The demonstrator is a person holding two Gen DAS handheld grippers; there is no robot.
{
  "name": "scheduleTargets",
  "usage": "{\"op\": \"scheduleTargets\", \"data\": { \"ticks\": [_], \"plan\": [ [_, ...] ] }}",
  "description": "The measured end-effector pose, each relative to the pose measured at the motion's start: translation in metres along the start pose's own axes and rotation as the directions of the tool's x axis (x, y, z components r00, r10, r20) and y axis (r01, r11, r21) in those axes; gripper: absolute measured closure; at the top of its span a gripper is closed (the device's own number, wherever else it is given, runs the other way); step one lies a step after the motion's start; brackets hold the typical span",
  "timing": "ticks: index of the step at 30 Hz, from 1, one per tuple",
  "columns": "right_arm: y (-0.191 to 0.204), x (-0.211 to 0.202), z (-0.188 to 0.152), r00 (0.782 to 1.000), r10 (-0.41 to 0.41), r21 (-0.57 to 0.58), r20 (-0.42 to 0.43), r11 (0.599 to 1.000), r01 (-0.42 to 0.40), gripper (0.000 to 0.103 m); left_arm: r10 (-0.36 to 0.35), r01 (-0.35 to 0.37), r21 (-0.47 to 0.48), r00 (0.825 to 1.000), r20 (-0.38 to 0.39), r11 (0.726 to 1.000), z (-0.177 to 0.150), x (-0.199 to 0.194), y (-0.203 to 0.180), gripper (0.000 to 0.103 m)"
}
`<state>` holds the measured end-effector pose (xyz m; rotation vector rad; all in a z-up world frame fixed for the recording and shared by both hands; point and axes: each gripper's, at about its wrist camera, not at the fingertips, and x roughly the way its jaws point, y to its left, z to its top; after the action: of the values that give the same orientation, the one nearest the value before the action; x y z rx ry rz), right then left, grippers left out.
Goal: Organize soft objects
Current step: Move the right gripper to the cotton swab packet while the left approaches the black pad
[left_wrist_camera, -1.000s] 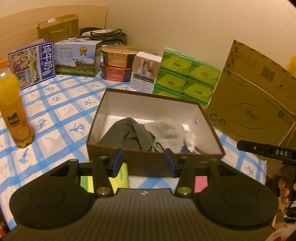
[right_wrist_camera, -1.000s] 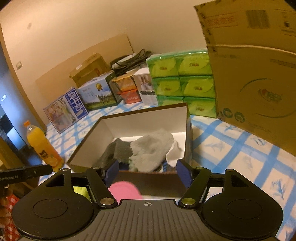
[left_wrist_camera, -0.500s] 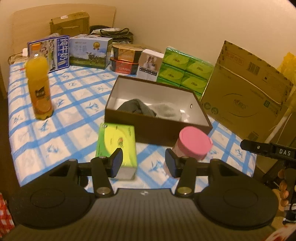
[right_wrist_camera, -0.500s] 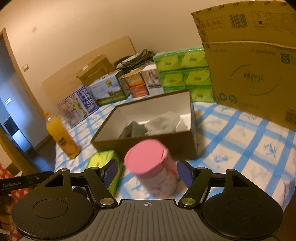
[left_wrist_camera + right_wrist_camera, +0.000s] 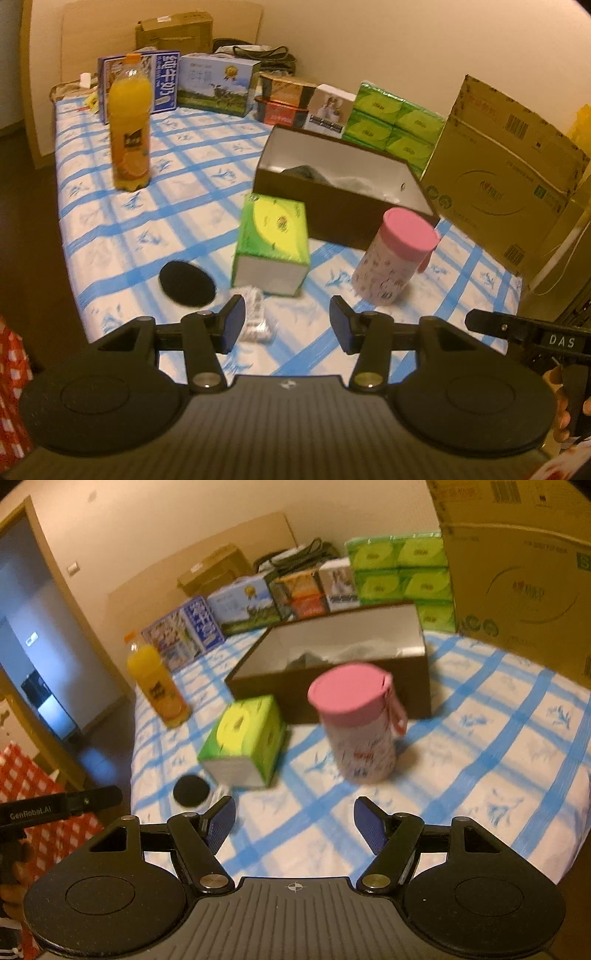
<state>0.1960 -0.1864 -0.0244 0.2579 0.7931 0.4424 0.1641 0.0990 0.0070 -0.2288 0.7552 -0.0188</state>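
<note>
- Grey soft cloths (image 5: 314, 173) lie crumpled inside a brown cardboard box (image 5: 343, 206) with white walls, well beyond both grippers.
- The left gripper (image 5: 286, 323) and right gripper (image 5: 293, 825) hang open and empty above the blue-checked tablecloth (image 5: 147, 229).
- A green tissue box (image 5: 273, 240) and a pink-lidded cup (image 5: 395, 254) stand between grippers and box.
- An orange juice bottle (image 5: 130, 125) stands far left.

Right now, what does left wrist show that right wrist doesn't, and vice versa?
Left wrist only: the left gripper, open and empty; a small clear wrapped packet between its fingers' tips on the cloth.

Right wrist only: the right gripper, open and empty; a doorway at left.

Both: brown shoebox holding grey cloths, pink-lidded cup, green tissue box, orange juice bottle, black round disc.
</note>
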Motion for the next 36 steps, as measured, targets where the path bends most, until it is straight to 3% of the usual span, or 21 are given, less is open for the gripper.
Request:
{"op": "scheduleTargets", "data": {
  "ticks": [13,36],
  "plan": [
    [0.035,0.037,-0.036,0.993,0.007,-0.030,-0.118,0.999,-0.011,0.032,0.078,-0.078,-0.008,0.996,-0.043,0.997,-0.026,0.004,0.038,0.056],
    [0.101,0.155,-0.032,0.982,0.016,-0.171,-0.188,0.984,-0.049,0.032,0.169,-0.174,-0.039,0.979,-0.114,0.984,-0.031,0.061,0.101,0.056]
  ]
}}
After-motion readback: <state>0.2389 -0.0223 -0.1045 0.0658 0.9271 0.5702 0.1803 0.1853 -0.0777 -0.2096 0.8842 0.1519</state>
